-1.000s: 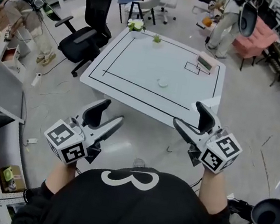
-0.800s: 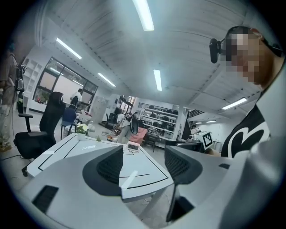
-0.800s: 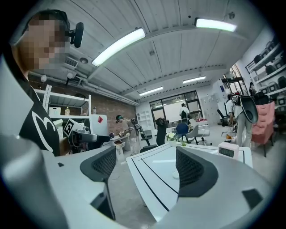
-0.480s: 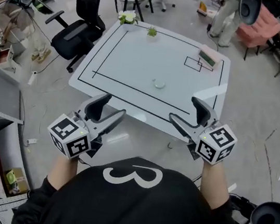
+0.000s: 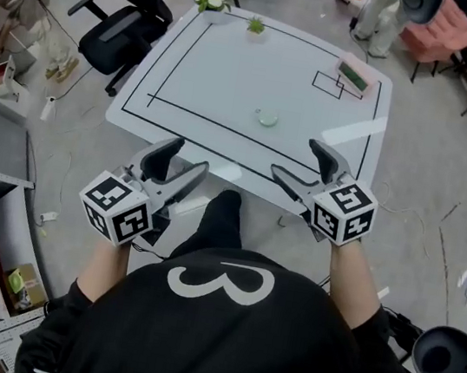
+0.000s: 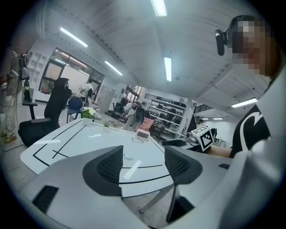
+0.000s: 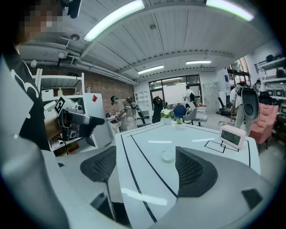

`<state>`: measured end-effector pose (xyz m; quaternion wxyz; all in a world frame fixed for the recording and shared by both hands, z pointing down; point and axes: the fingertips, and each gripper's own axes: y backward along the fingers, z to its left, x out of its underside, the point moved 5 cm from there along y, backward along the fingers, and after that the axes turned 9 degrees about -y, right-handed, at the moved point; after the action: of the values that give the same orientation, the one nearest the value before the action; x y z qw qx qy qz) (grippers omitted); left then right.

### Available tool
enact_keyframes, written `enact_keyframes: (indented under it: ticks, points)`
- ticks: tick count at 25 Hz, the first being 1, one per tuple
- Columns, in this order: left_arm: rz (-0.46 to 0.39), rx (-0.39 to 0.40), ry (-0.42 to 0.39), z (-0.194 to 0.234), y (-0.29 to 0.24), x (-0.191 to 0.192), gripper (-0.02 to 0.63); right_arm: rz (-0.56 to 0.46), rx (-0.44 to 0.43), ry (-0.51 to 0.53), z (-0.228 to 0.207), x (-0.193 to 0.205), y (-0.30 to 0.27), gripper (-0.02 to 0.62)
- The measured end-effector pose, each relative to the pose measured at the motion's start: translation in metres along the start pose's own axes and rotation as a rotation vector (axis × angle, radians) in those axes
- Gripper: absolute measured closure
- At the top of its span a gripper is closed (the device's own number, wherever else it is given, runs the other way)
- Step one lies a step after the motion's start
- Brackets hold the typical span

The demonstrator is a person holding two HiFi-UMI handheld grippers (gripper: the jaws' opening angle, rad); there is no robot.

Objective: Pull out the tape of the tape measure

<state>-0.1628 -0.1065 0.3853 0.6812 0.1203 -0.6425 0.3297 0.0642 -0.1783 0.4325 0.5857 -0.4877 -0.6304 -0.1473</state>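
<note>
Two grippers, both released and holding nothing. I have the left gripper (image 5: 183,161) and the right gripper (image 5: 299,160) held in the air at the near edge of the table (image 5: 225,74), jaws pointing out over it. In the left gripper view (image 6: 143,165) the jaws stand wide apart, with only tabletop and floor showing in the gap. In the right gripper view (image 7: 145,167) the jaws are equally spread and nothing sits between them.

The tape measure (image 5: 267,118) is a small pale round case lying flat on the table, inside the black rectangle marked on the top, toward its near line. It is well apart from both grippers, and closer to the right one than to the left. From the right gripper it shows (image 7: 167,155) in line with the open gap, but farther out on the surface. No tape shows outside the case.

At the far right corner a pink clock (image 5: 353,75) stands beside a small marked square. A flower pot (image 5: 212,0) and a small plant (image 5: 256,25) sit along the far edge. A black chair (image 5: 122,28) stands off the table's left side.
</note>
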Motion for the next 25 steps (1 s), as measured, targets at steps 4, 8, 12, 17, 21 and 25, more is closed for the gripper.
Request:
enact_keyframes:
  ticks: [4,8,12,17,21,25]
  points:
    - [-0.015,0.005,0.046,0.015,-0.008,-0.001,0.327,0.035,0.002,-0.016,-0.011,0.004,-0.021,0.193]
    - [-0.023,0.010,0.055,0.034,-0.024,-0.008,0.327,0.066,0.011,-0.023,-0.027,0.002,-0.039,0.193]
    - [-0.013,0.018,0.056,0.054,-0.045,-0.012,0.327,0.096,0.027,-0.009,-0.044,0.000,-0.062,0.194]
    - [0.008,0.024,0.074,0.074,-0.069,-0.013,0.327,0.152,0.037,-0.026,-0.065,0.006,-0.090,0.195]
    - [0.039,0.028,0.076,0.087,-0.084,-0.007,0.327,0.198,0.036,-0.024,-0.077,0.013,-0.111,0.195]
    - [0.056,0.027,0.083,0.097,-0.094,-0.001,0.327,0.244,0.044,-0.008,-0.087,0.021,-0.130,0.196]
